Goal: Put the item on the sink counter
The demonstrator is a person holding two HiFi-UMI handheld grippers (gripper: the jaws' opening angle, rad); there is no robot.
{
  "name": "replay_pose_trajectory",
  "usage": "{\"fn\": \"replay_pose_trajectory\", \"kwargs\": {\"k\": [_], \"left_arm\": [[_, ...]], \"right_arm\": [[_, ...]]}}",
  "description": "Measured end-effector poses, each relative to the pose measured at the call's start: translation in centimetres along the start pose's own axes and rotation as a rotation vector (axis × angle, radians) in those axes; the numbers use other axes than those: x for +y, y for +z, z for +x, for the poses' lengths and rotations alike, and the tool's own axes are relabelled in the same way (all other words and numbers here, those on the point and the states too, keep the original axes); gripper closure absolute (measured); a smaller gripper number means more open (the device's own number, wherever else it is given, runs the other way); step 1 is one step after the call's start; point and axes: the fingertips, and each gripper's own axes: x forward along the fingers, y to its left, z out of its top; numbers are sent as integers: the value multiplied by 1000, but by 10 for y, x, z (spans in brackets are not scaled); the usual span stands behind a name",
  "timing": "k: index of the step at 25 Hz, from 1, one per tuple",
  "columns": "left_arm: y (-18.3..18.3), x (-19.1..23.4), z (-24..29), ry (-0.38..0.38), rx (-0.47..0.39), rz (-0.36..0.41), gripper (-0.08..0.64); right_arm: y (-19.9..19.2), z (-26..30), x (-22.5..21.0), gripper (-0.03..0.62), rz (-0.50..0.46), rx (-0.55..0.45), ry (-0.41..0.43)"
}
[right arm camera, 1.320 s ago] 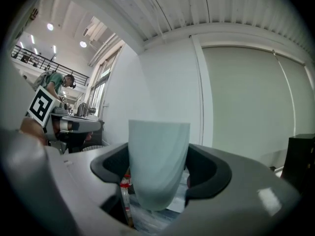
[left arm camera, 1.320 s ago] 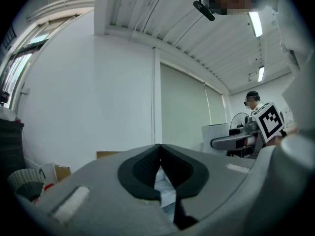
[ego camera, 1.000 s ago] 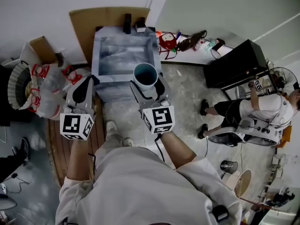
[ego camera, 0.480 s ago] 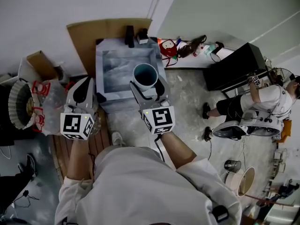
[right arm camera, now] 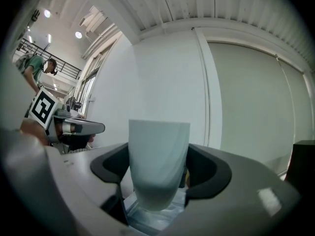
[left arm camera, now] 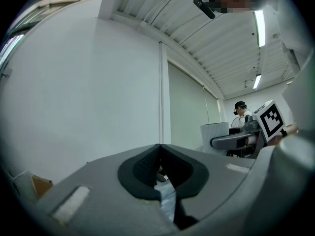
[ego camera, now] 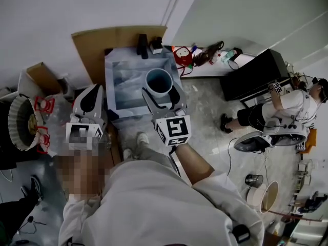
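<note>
A pale blue cup (ego camera: 159, 82) stands upright between the jaws of my right gripper (ego camera: 160, 94), which is shut on it; in the right gripper view the cup (right arm camera: 158, 161) fills the gap between the dark pads. The cup hangs over the front right part of the grey sink counter (ego camera: 116, 105). My left gripper (ego camera: 92, 99) is at the counter's left edge, its jaws shut together with nothing held, as the left gripper view (left arm camera: 158, 173) shows. Both grippers point upward toward the wall.
A dark faucet (ego camera: 142, 39) and small box sit at the sink's back edge. A brown board (ego camera: 95, 42) leans behind it. Clutter (ego camera: 205, 53) and a black cabinet (ego camera: 256, 73) lie to the right, where a person (ego camera: 284, 109) sits. Bags (ego camera: 43, 122) lie left.
The view has shifted as the person stepped toward the sink; the counter sits slightly higher and closer in the frame. Both grippers keep their poses, the cup still held.
</note>
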Motion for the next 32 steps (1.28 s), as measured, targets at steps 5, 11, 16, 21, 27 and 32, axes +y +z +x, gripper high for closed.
{"fn": "replay_pose_trajectory", "kwargs": {"k": [5,11,16,21,27,32], "left_arm": [[-4,4,19,-4,8,1,555],[-4,16,44,26,13,11,555],[-5,23,73,61,21,15,555],[-11,34,106,101,23,16,555],[-23,38,138,125,42,24,555],[-44,47,149,134,84,7,555]], "right_arm": [[-3,17,-11,238,0,2,2],[-7,46,-28,238,8,-2,28],[-9,79,-44,238,13,-6,73],[-12,120,-60,238,17,-22,122],[-25,167,-81,238,34,-28,154],[-45,202,-85,238,54,-14,168]]}}
